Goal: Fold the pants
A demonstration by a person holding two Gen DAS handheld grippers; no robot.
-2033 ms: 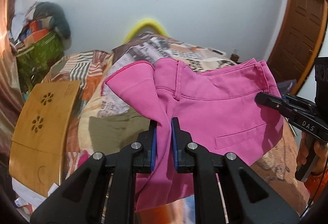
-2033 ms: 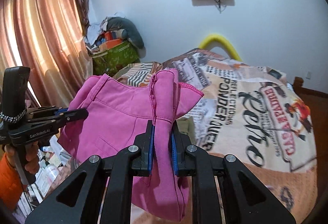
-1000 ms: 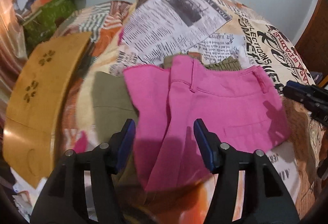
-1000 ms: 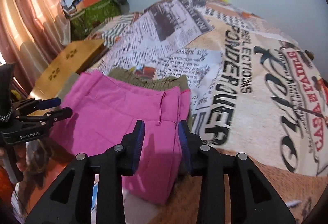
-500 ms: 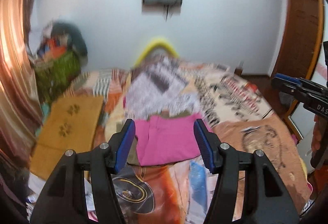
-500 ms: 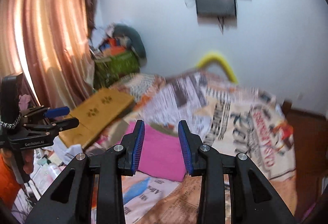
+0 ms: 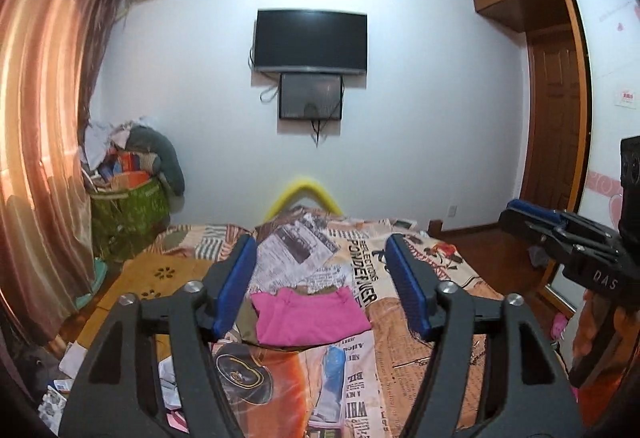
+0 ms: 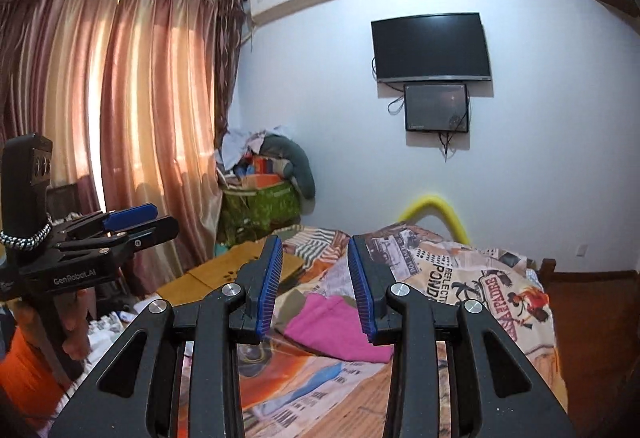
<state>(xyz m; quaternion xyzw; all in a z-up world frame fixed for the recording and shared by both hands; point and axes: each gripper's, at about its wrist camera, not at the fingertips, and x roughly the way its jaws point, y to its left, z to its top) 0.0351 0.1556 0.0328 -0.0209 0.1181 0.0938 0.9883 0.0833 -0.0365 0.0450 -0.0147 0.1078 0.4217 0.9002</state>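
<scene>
The pink pants lie folded in a flat rectangle on the bed, on top of an olive garment. They also show in the right wrist view. My left gripper is open and empty, held high and well back from the pants. My right gripper is open and empty, also raised and back from them. Each gripper shows at the edge of the other's view, the right one and the left one.
The bed has a newspaper-print cover. A wooden board lies at its left. A pile of bags and clothes stands by the curtain. A TV hangs on the far wall. A wooden door is at right.
Both grippers let go of the pink pants, which now lie folded on the bed. Both grippers have pulled up and back, so the pants look small and far.
</scene>
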